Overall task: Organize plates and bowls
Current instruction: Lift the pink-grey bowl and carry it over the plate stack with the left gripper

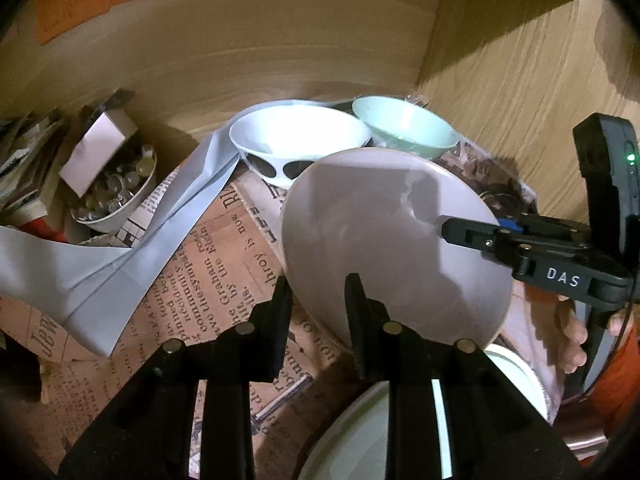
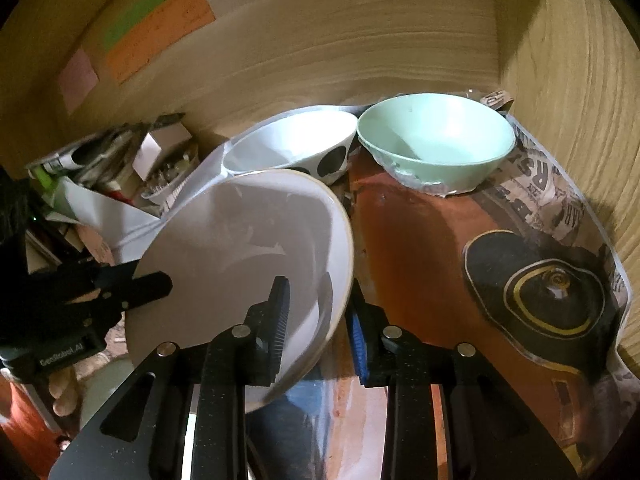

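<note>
A grey plate is held tilted above the paper-lined shelf; it also shows in the right wrist view. My left gripper straddles its near rim, one finger above and one below. My right gripper straddles the opposite rim and shows in the left wrist view. Both pairs of jaws are partly closed around the rim. Behind stand a white bowl with black spots and a mint green bowl. A pale plate lies below my left gripper.
Wooden cabinet walls close the back and right. A cup of small items, papers and a grey folded sheet crowd the left. Printed paper covers the shelf floor at right.
</note>
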### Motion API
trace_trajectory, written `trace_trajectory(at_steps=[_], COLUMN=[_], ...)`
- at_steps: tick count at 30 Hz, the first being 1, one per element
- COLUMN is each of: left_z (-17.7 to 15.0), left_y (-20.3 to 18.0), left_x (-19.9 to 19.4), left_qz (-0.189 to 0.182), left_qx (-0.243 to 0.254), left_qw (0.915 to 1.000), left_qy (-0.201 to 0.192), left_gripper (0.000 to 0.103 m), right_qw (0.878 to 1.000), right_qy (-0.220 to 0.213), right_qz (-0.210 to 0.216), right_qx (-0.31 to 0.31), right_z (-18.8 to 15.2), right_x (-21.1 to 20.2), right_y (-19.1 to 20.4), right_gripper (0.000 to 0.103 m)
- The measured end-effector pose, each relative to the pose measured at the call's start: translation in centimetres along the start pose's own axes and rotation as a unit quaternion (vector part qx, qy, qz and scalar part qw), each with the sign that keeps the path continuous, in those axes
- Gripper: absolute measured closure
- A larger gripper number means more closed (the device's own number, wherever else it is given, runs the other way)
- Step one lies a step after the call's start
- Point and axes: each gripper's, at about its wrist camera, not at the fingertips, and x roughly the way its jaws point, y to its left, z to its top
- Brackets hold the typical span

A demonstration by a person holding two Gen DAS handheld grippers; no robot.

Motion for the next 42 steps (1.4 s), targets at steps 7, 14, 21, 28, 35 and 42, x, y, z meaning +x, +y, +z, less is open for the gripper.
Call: trace_trajectory(at_steps=[7,14,21,28,35,42], left_z=[-0.1,-0.7,-2.0,-4.0,-7.7,-11.5], left_y=[-0.2,-0.3,0.2,1.1,2.8,4.8], left_x=[-2.0,-4.9,-8.0,-11.0,-14.4,-17.6], left_qz=[0.003,0.011,0.013,0.021,0.044,0.074], left_qx=[-0.005,-0.019,-0.040,-0.063,-0.080,-0.094], left_qw=[0.9998,0.9985,0.9960,0.9925,0.9878,0.9825], left_qy=[-0.021,-0.050,-0.079,-0.103,-0.126,-0.143], left_gripper=[0.077,0.077,0.077,0.077,0.077,0.077], right_qw=[1.000,0.998,0.996,0.994,0.991,0.986], right_qy=[-0.022,-0.046,-0.060,-0.060,-0.055,-0.041], right_qz=[0.003,0.002,0.017,0.038,0.061,0.085], right_qx=[-0.015,-0.039,-0.056,-0.080,-0.108,-0.134], right_z=[0.2,0.2,-0.2,-0.8,-1.8,-3.0], right_x=[-1.8,-3.5,-4.8,-5.5,-5.6,-4.8], right_y=[1.4,3.3,5.4,8.2,11.6,15.1], right_gripper=[0.078,0.078,0.078,0.078,0.078,0.078])
